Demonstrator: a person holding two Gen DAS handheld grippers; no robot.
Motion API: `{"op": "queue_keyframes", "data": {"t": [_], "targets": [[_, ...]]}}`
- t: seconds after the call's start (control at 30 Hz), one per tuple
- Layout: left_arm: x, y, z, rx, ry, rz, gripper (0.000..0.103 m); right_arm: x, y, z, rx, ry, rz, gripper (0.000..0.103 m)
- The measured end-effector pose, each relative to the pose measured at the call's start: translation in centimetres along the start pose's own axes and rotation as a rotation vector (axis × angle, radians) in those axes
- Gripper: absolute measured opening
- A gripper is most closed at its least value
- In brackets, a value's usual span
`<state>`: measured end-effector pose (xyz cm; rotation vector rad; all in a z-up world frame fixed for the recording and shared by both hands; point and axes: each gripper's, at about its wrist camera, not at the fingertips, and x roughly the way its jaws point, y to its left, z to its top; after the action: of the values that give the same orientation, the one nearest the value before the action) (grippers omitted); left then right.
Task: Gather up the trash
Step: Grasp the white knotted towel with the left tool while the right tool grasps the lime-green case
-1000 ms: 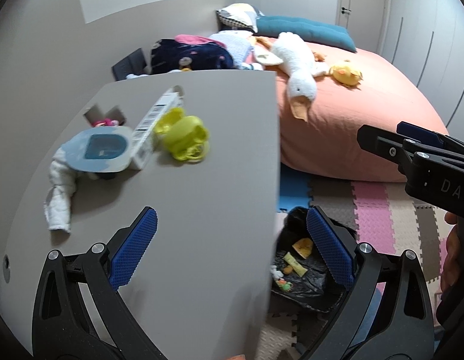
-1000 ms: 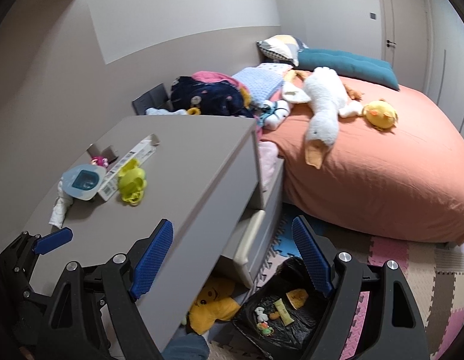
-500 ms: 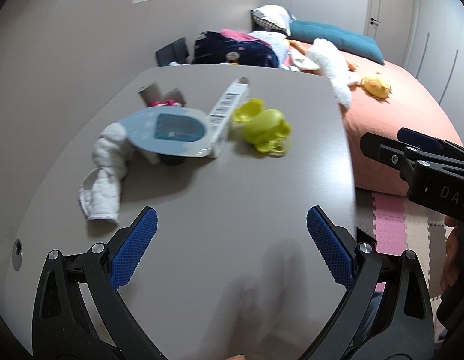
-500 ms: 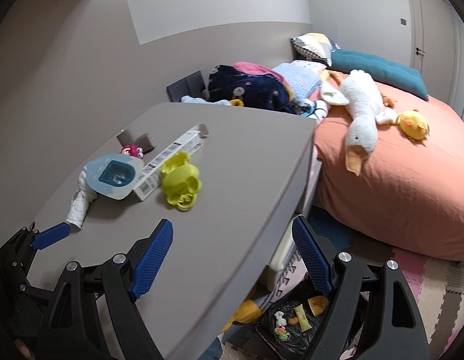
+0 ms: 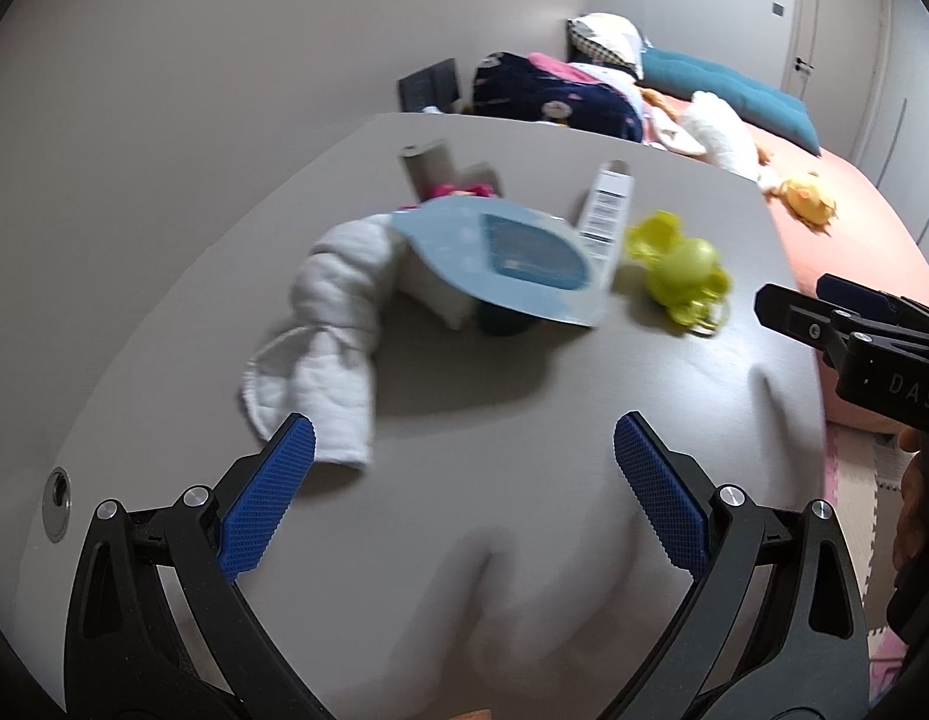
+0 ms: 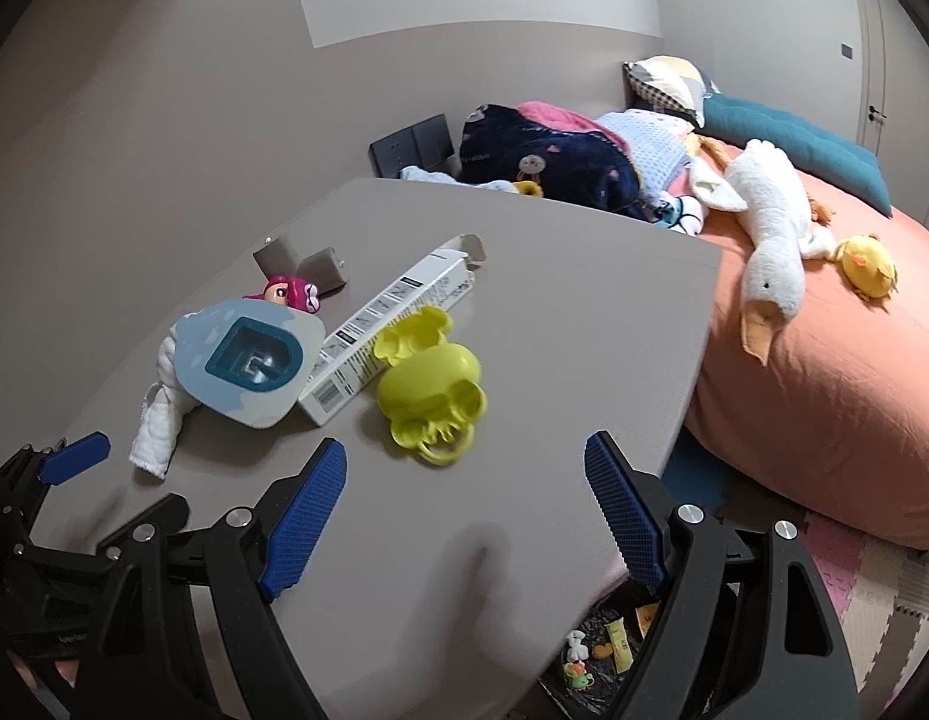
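Note:
On the grey dresser top (image 6: 554, 312) lie a blue blister pack (image 6: 248, 360), a long white carton (image 6: 392, 324), a yellow-green plastic toy (image 6: 428, 384), a rolled white cloth (image 6: 155, 420) and a pink doll (image 6: 290, 291). The same pack (image 5: 512, 252), carton (image 5: 608, 210), toy (image 5: 680, 276) and cloth (image 5: 326, 324) show in the left wrist view. My left gripper (image 5: 464, 480) is open and empty, just short of the cloth. My right gripper (image 6: 464, 504) is open and empty, near the yellow toy. A black trash bag (image 6: 602, 654) with scraps sits on the floor below.
An orange bed (image 6: 824, 372) with a white goose plush (image 6: 770, 252) and a yellow chick plush (image 6: 866, 264) stands to the right. Clothes (image 6: 548, 162) are piled behind the dresser. Foam mats (image 6: 872, 576) cover the floor. The wall is close on the left.
Both grippers have risen and swung left over the dresser top, closing in on the items there. The trash bag has dropped out of the left wrist view. Both stay open.

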<state>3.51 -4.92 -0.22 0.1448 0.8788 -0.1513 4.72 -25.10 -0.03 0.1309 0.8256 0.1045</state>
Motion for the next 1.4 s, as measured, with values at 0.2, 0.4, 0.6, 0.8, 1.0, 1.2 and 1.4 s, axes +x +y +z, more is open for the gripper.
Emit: {"op": "queue_keyframes", "data": {"t": [0.2, 0.4, 0.6, 0.8, 1.0, 1.2, 1.4], "targets": [[1.6, 2.7, 0.8, -0.034, 0.011, 0.015, 0.097, 2.4, 1.1, 1.0, -0.027, 0.026, -0.014, 0.082], [3.5, 4.9, 1.7, -0.067, 0.017, 0.028, 0.097, 4.6, 1.8, 1.7, -0.055, 0.049, -0.038, 0.082], [5.1, 5.8, 3.0, -0.071, 0.018, 0.022, 0.097, 6.3, 2.2, 2.4, -0.082, 0.061, -0.059, 0.082], [6.4, 5.9, 3.8, -0.046, 0.021, 0.023, 0.094, 7.6, 2.0, 2.9, -0.093, 0.074, -0.072, 0.082], [7.8, 6.5, 4.1, -0.06, 0.052, 0.012, 0.081, 8.5, 2.0, 3.2, -0.111, 0.08, -0.075, 0.075], [8.5, 6.9, 4.1, -0.084, 0.077, -0.008, 0.055, 8.9, 2.0, 3.4, -0.121, 0.08, -0.077, 0.057], [8.1, 6.9, 3.7, -0.092, 0.061, 0.003, 0.045, 8.4, 2.0, 3.0, -0.113, 0.078, -0.05, 0.056]]}}
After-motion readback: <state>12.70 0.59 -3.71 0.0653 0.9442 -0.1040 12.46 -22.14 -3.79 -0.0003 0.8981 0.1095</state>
